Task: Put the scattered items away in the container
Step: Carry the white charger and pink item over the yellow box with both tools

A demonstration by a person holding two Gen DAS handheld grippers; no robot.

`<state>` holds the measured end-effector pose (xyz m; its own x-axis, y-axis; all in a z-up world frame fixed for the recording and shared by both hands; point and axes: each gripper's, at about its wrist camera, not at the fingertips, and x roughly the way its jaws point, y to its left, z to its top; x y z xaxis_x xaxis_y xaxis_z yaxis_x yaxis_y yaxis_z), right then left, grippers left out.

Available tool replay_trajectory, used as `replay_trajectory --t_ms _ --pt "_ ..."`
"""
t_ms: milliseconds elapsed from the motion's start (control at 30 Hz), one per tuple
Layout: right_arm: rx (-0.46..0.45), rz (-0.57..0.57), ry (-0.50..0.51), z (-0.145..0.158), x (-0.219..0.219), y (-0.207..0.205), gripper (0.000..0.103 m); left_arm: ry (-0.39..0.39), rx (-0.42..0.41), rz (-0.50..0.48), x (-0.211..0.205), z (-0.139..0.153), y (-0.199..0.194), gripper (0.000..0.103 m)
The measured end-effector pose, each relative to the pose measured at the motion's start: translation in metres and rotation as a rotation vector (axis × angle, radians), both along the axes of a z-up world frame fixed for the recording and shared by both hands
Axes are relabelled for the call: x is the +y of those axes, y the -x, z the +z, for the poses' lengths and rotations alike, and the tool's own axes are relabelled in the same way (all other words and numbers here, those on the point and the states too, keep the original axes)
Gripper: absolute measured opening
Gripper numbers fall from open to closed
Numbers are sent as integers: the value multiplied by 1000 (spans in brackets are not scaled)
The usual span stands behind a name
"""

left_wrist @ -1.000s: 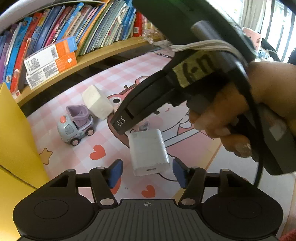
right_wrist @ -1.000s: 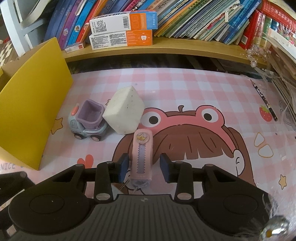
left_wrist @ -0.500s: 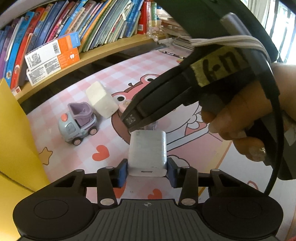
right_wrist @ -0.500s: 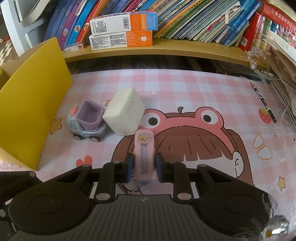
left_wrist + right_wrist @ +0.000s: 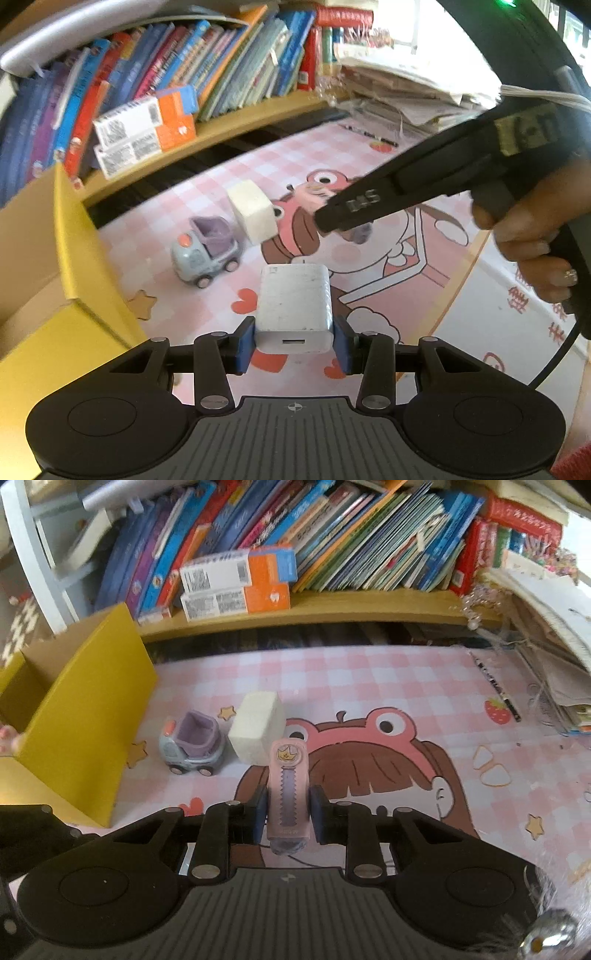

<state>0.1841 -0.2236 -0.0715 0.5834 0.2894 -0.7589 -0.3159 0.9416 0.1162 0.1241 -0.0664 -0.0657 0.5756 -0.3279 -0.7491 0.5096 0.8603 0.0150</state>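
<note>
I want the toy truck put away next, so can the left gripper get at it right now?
Probably not yet: the left gripper is shut on the white charger. The toy truck itself sits uncovered on the mat, ahead and to the left.

White charger [image 5: 293, 306] and pink cutter [image 5: 287, 790] held aloft (yellow box [image 5: 85, 716] leftward).

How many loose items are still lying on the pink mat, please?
2: the toy truck near the yellow box, and the white foam block beside it. The charger and pink utility knife are held in tongs; others may be hidden.
</note>
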Motion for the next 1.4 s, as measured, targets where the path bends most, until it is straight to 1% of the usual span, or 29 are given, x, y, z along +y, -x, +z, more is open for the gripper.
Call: replay_trajectory --t_ms 167,333,633,800,967,1100,1400 --pt "-20 -21 -14 20 -8 23 23 27 -34 23 14 20 18 41" --pt "-34 -23 -17 35 -7 48 23 53 -78 38 28 40 41 41" --pt "-90 32 -10 64 16 90 23 94 -167 91 59 69 72 41" --pt "-118 73 -5 77 36 106 23 106 -217 124 77 81 87 41" --pt "-150 123 -5 90 59 115 23 107 -265 159 99 95 100 41" --pt "-184 168 -5 101 80 117 23 93 -311 197 119 108 102 41" --pt "-252 281 2 128 130 108 23 45 -410 243 158 138 87 41"
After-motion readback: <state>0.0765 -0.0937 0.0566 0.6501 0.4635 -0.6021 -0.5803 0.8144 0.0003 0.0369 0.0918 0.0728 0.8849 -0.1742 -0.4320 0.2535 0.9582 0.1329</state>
